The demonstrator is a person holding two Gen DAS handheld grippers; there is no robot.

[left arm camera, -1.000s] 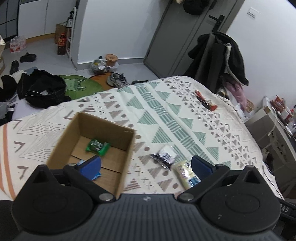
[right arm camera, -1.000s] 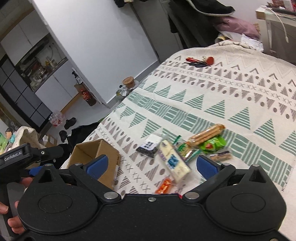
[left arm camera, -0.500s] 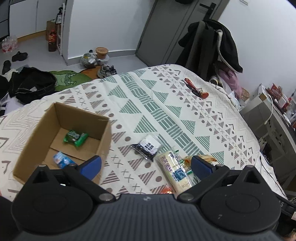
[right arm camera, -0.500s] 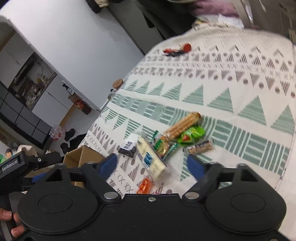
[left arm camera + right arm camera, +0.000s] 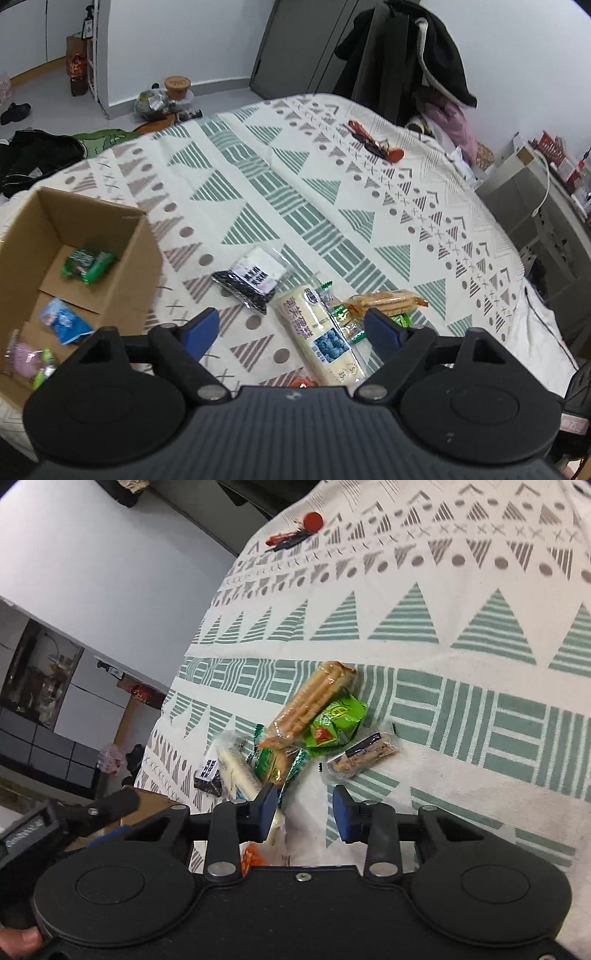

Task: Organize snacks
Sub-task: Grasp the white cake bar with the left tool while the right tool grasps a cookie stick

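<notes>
Near the far edge of your patterned bedspread [image 5: 266,192] lies a red-and-black item [image 5: 375,142], while past the far-right corner you see a dark coat [image 5: 424,55] hanging, and black clothes [image 5: 33,158] heaped on the floor.

We are seeing the box [image 5: 122,236] sitting on the bed [image 5: 332,206] at left, four packets lying inside it. Right of it the snack pile [image 5: 325,317] is lying on the bed; keys [image 5: 373,142] are lying far behind.

One cardboard box [image 5: 122,236] holding three snack packets [image 5: 86,261].
</notes>
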